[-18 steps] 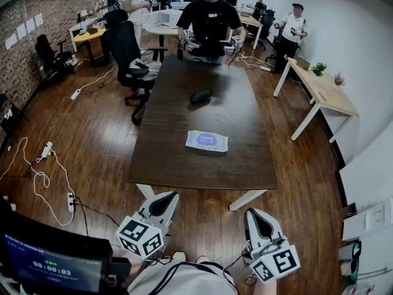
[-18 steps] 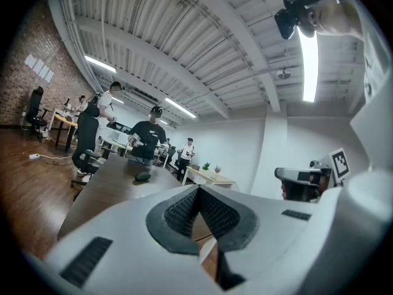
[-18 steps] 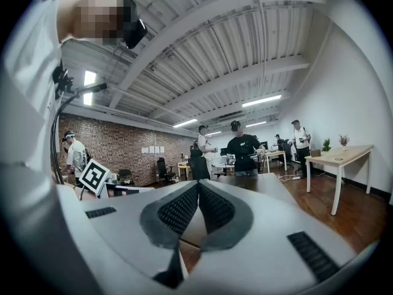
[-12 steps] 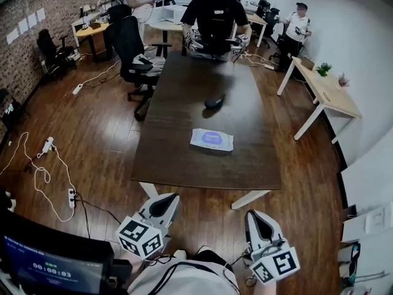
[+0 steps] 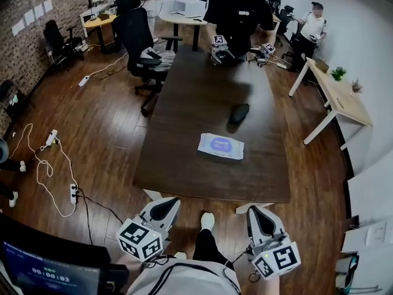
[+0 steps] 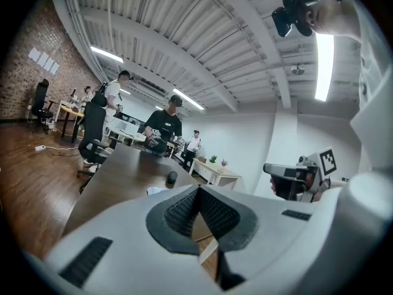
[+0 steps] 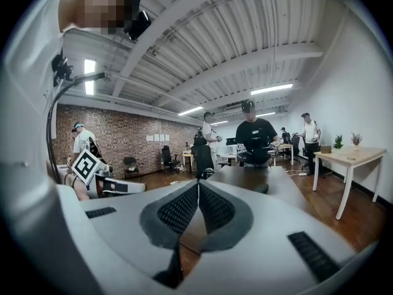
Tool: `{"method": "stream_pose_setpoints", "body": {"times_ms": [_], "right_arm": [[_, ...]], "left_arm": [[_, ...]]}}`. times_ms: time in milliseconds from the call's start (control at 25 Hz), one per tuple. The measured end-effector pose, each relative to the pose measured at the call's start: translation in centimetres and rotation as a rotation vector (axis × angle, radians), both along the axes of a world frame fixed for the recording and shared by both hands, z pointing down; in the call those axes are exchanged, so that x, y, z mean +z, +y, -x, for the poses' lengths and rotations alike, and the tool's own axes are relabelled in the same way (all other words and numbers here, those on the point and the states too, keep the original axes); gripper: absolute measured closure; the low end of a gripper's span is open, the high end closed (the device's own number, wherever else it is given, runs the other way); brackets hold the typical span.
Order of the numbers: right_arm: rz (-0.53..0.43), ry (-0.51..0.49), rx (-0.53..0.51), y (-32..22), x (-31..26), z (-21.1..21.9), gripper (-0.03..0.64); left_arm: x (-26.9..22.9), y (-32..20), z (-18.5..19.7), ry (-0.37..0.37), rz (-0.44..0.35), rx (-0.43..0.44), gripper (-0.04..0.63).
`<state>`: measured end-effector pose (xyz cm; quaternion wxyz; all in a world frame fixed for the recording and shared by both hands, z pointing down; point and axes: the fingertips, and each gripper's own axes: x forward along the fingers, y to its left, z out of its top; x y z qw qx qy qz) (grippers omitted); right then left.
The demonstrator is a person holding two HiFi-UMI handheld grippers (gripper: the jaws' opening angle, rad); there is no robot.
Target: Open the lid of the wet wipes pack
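long dark counter (image 5: pixel 184 121) stood ahead of both tools. left tool (image 5: pixel 166 205) and right tool (image 5: pixel 259 216) were held short of its near edge, each with jaws pressed together, nothing between them. wet wipes pack (image 5: pixel 220 145) lay flat on the counter, well ahead of the tools, untouched. small black object (image 5: pixel 239 113) sat just beyond it.

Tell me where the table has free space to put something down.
Bare: the near strip between wet wipes pack and table edge, and the left half. Crowded: the far end, by another person's grippers and the black object.
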<state>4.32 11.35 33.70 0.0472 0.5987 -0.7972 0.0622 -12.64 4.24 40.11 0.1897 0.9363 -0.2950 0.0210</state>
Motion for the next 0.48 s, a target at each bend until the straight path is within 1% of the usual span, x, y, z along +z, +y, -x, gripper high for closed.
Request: {"method": "stream_pose_setpoints", "body": {"times_ms": [120,240,360,480], "right_arm": [[0.021,0.042,-0.040,-3.8,0.3,-1.5,0.609],[0.054,0.041,-0.093,-8.1,1.2,-3.1,0.609],[0.075,0.026,-0.145,-14.0,2.3,-5.2,0.609],[0.097,0.050,-0.205,-20.3,4.0,-7.4,0.609]], "left_arm": [[0.4,-2.7,-1.7,-0.010,0.010,-0.022,0.595],[0.8,-5.7,-3.8,-0.022,0.023,-0.053,0.594],[1.9,-10.1,-6.8,-0.035,0.055,-0.060,0.595],[4.1,-14.5,-9.8,-0.080,0.092,-0.063,0.594]]}}
